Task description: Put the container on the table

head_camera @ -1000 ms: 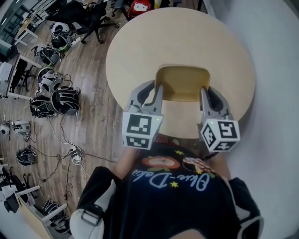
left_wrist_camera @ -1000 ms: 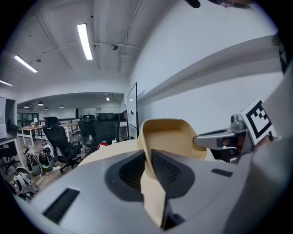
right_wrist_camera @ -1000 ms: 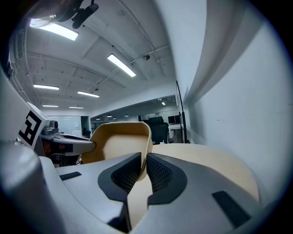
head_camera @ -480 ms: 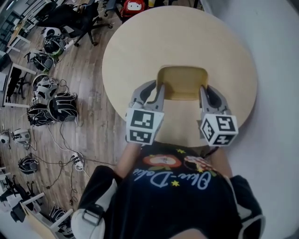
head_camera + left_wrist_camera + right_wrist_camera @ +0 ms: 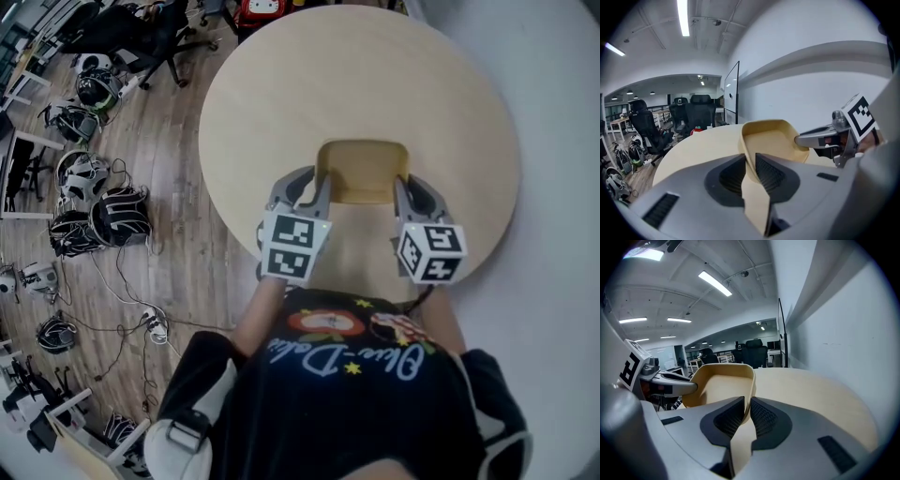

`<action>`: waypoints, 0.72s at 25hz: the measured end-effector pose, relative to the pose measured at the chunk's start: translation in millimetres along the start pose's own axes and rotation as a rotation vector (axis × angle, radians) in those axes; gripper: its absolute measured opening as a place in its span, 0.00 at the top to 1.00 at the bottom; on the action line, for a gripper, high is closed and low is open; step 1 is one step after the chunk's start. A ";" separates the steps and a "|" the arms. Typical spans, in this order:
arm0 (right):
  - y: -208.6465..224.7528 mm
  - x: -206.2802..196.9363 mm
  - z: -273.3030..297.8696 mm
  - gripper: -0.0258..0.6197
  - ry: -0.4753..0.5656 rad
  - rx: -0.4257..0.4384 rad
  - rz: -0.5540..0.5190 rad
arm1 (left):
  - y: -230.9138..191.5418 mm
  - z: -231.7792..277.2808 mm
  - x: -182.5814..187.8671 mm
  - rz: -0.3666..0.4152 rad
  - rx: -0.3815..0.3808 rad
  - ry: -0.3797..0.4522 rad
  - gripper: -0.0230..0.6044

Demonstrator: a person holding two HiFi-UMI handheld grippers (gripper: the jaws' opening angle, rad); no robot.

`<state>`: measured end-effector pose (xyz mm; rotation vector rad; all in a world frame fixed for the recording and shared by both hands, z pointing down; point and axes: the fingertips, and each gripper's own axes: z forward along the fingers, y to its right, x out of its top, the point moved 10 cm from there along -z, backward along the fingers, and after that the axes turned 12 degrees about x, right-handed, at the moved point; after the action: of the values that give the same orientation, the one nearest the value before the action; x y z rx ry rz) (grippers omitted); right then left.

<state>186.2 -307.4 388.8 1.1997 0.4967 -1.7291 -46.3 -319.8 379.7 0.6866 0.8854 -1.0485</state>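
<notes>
The tan container is over the near side of the round counter, carried from both sides. The left tongs have its left wall between the pads, touching them, and they're easing open a bit. The right tongs are pinching the right wall snug. Honestly can't tell if the bottom is touching the counter. There are office chairs on the wood floor off to the left.

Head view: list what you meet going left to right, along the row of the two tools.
black gear on the floor → left tool, jaws opening with the container's wall between them → container → right tool
</notes>
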 end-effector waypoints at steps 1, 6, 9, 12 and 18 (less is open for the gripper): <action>1.5 -3.2 2.3 0.91 -0.013 -0.001 0.005 | 0.2 3.8 -3.3 0.006 -0.007 -0.013 0.89; 9.3 -12.1 16.5 0.91 -0.069 -0.008 0.024 | -1.7 24.2 -13.5 0.009 -0.038 -0.062 0.88; 13.3 -17.6 25.2 0.91 -0.101 -0.015 0.034 | -3.5 35.8 -19.3 0.015 -0.056 -0.093 0.88; 18.3 -21.8 33.5 0.91 -0.141 -0.019 0.045 | -4.9 48.7 -24.4 0.016 -0.083 -0.131 0.87; 28.9 -33.8 44.6 0.91 -0.207 -0.018 0.073 | -1.2 68.8 -36.5 0.011 -0.109 -0.201 0.87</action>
<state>191.5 -338.7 443.2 0.9998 0.3398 -1.7589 -36.4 -361.3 444.9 0.4848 0.7579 -1.0320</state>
